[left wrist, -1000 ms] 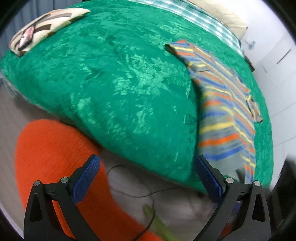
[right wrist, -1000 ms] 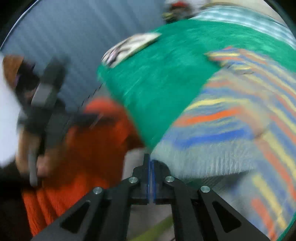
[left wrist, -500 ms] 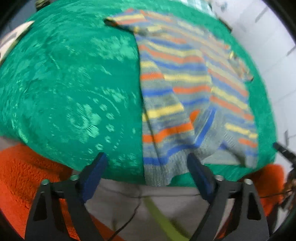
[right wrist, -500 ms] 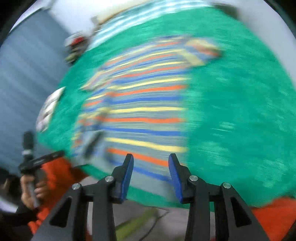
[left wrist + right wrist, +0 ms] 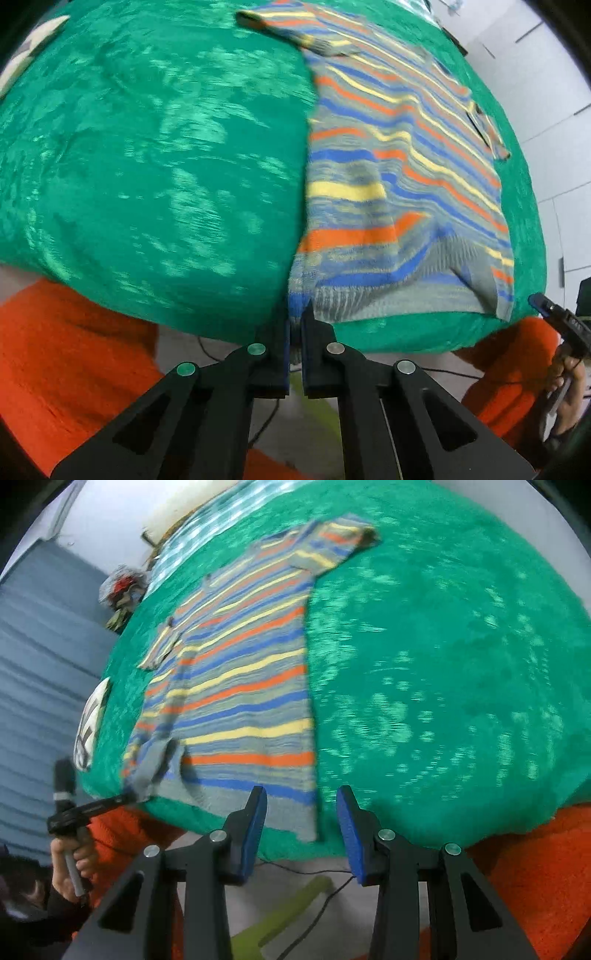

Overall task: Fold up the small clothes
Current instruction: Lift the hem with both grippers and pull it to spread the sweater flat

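Note:
A small grey knit sweater [image 5: 399, 177] with blue, orange and yellow stripes lies flat on a green velvet bedspread [image 5: 155, 158]. In the left wrist view my left gripper [image 5: 294, 325] is shut on the sweater's near left hem corner at the bed edge. In the right wrist view the sweater [image 5: 243, 686] spreads away from me, and my right gripper [image 5: 301, 808] is open, its blue pads on either side of the near right hem corner. The left gripper [image 5: 125, 794] shows there, pinching the raised opposite corner.
A patterned pillow [image 5: 90, 727] lies at the bedspread's left edge. A small heap of clothes [image 5: 122, 590] sits far back. An orange fuzzy rug [image 5: 66, 362] and a black cable [image 5: 314, 871] lie on the floor below the bed edge.
My left gripper moved in on the hem corner and shut on it. My right gripper opened wider and came closer to the other hem corner.

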The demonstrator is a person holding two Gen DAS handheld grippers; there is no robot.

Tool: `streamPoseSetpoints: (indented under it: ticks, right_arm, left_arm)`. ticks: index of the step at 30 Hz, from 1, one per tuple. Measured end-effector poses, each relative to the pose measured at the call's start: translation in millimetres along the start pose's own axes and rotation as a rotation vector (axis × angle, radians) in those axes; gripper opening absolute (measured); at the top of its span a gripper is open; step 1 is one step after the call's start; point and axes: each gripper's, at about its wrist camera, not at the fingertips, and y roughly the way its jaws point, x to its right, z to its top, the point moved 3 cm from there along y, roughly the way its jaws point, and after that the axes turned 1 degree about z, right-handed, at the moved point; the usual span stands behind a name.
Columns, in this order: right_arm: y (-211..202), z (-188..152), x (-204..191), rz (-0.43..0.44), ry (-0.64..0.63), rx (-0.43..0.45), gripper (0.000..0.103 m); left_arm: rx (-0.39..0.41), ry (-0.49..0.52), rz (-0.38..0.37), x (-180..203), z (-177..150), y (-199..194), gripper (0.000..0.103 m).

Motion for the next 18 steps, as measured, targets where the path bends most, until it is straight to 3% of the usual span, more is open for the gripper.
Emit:
streamPoseSetpoints:
  ticks: [3,5,6,7,9,11,12,13,14,15,18]
  right_arm:
    - [10,3,0,-0.004,0.004,-0.027,0.041]
    - [21,4,-2,0.034,0.014,-0.058,0.041]
    - [27,3,-1,0.048,0.021,-0.077,0.041]
    - [34,1,0,0.055,0.027,-0.094,0.041]
    - [44,-1,-1,0.051,0.024,-0.116,0.041]
    - [55,-3,-3,0.070,0.011,-0.135,0.041]
    - [60,-4,-6,0.072,0.002,-0.141,0.041]
    - [67,-4,-10,0.080,-0.026,-0.151,0.042]
    - [73,-4,-16,0.078,-0.068,-0.167,0.035]
    - [76,-5,-19,0.066,-0.091,-0.187,0.005]
    - [56,-4,-22,0.006,-0.143,-0.193,0.004]
  left_arm:
    - [0.016,-0.013,-0.044,-4,3,1,0.007]
    - [0.032,-0.008,-0.056,0,5,4,0.026]
    - [0.031,-0.002,-0.071,3,4,5,0.050]
    - [0.034,0.001,-0.079,6,3,7,0.068]
    - [0.045,0.005,-0.083,9,1,9,0.071]
    - [0.027,-0.002,-0.085,13,0,18,0.066]
    - [0.020,-0.007,-0.089,17,-1,23,0.042]
    - [-0.014,0.005,-0.089,21,-3,30,0.006]
    - [-0.052,0.034,-0.083,23,-5,35,0.004]
    - [-0.046,0.057,-0.069,24,-6,32,0.004]
    - [-0.050,0.066,-0.083,13,-7,18,0.004]
